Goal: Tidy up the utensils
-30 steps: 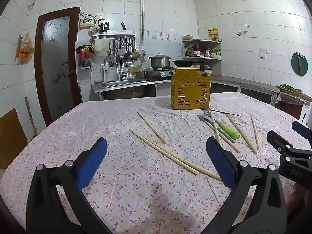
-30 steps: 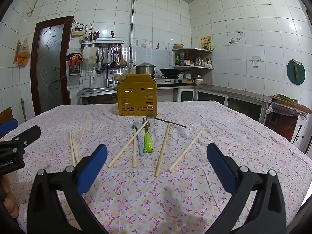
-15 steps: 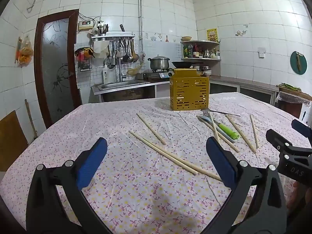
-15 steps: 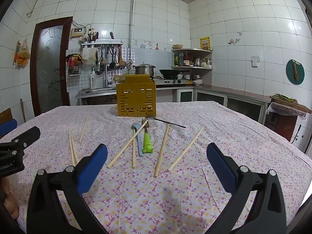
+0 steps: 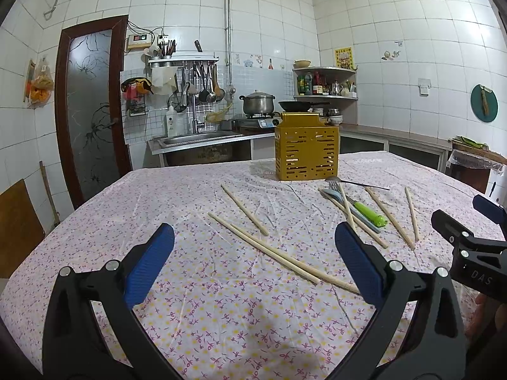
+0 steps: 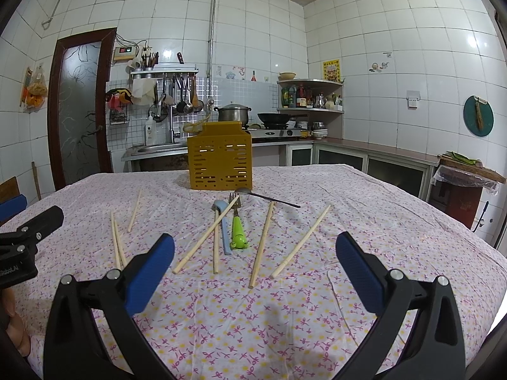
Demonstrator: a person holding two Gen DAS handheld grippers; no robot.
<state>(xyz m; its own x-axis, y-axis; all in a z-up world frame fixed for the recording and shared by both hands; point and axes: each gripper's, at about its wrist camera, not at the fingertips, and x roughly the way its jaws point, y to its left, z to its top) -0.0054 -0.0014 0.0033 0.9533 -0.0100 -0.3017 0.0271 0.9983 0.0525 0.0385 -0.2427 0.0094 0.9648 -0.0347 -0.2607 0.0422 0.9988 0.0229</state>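
Left wrist view
Left gripper [image 5: 253, 259]: jaws spread wide, holding nothing, above the flowered tablecloth [image 5: 158, 209].
Landmark: yellow slotted utensil holder [image 5: 306, 153], upright at the far middle of the table.
Chopstick pair [image 5: 279, 253]: lying close together, nearer than the holder and to its left, running toward the gripper's right finger.
Single chopstick [image 5: 244, 209]: just beyond that pair, between it and the holder.
Green-handled fork [image 5: 364, 209]: in front of the holder, slightly right, lying among a blue utensil [image 5: 332, 194] and crossed chopsticks.
Dark-handled spoon [image 5: 351, 183]: just in front of the holder's right corner.
Right gripper [image 5: 475, 240]: at the right edge, only partly in frame.

Right wrist view
Right gripper [image 6: 253, 262]: jaws spread wide, empty, above the cloth.
Holder [image 6: 220, 161]: straight ahead at the far side.
Fork [image 6: 237, 224]: directly in front of the holder, green handle toward the camera, the blue utensil [image 6: 221, 221] touching its left with a chopstick across it.
Spoon [image 6: 266, 197]: just in front of the holder, handle pointing right.
Two chopsticks [image 6: 263, 240]: right of the fork, apart from each other.
Three chopsticks [image 6: 115, 237]: well left of the holder's front.
Left gripper [image 6: 25, 237]: at the left edge, partly in frame.
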